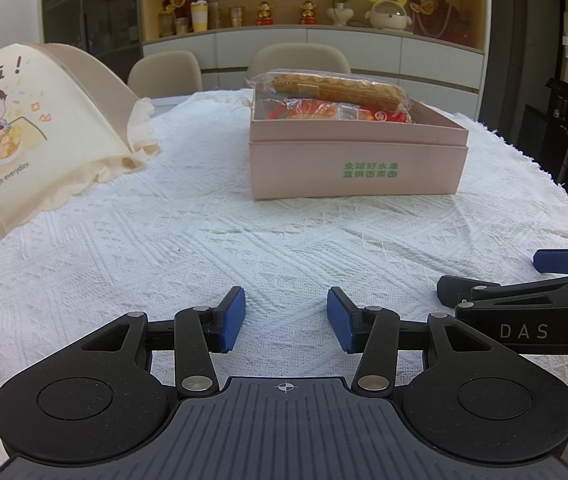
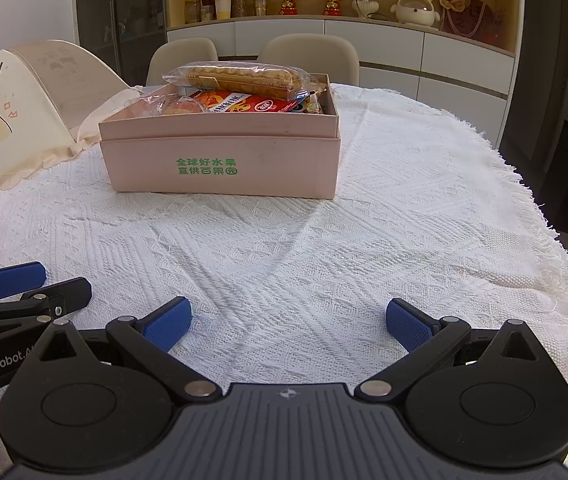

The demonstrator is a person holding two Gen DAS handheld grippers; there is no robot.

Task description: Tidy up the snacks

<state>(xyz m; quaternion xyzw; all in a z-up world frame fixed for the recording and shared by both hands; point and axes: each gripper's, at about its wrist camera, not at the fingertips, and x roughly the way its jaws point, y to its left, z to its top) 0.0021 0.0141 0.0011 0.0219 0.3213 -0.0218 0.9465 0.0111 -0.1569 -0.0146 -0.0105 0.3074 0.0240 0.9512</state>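
Long biscuit pack [image 2: 244,76] lies crosswise atop pink box [image 2: 220,160]; L tongs [image 1: 285,320] part-open, R tongs [image 2: 287,324] wide, both empty.

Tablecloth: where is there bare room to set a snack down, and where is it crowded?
Bare tablecloth lies between the pink box and both open tools, left tool and right tool, and right of the box to the fringed edge. The box is piled with snack packets; a cream bag crowds the left.

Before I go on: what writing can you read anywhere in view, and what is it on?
"全球好水果 直供百果园": green print on the pink box front.
"the little things everyday.": cream bag, partly cut off.
"啦!": same bag, upper part.
"DAS": right gripper body.
"GenRobot.A", cut off: left gripper body.
Red snack packet print: too small to read.
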